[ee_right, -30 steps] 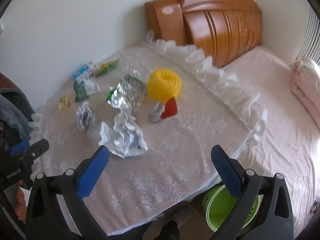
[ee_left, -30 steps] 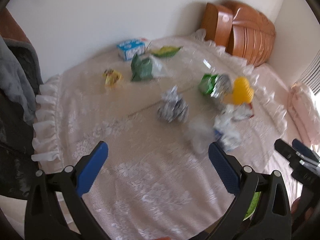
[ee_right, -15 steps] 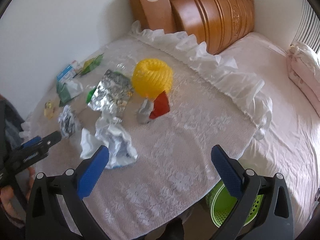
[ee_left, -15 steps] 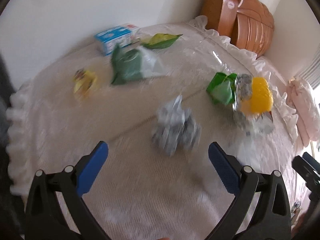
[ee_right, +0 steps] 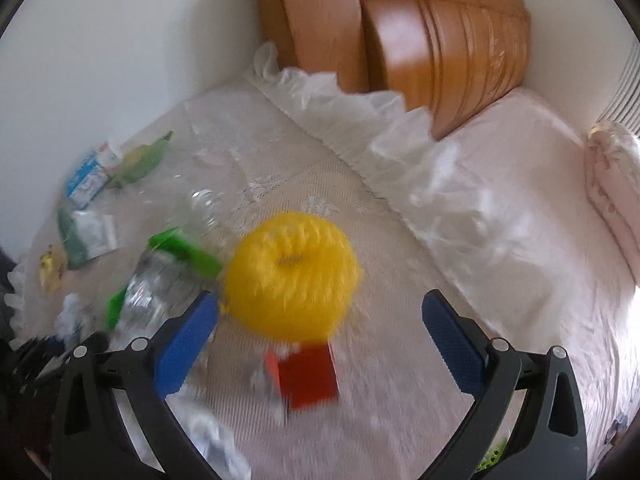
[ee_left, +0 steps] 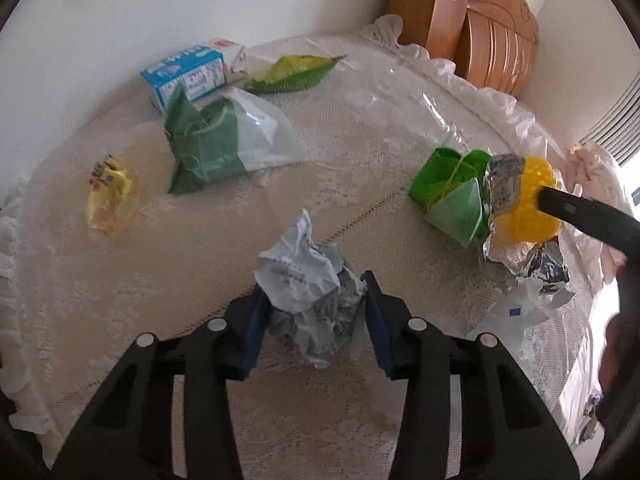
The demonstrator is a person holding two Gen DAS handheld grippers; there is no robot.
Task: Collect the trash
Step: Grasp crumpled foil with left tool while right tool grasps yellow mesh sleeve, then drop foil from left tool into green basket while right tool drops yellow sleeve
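A: Left wrist view, item one?
B: My left gripper (ee_left: 312, 320), pitched steeply down over the lace-covered worktop (ee_left: 400, 152); jaws closing, both blue pads against the crumpled paper ball (ee_left: 308, 292) between them.
A: Right wrist view?
B: My right gripper (ee_right: 320, 344), angled down likewise, jaws spread wide, clasping nothing. Yellow ribbed ball (ee_right: 292, 272) lies between its fingers, red scrap (ee_right: 308, 376) just below. View blurred.
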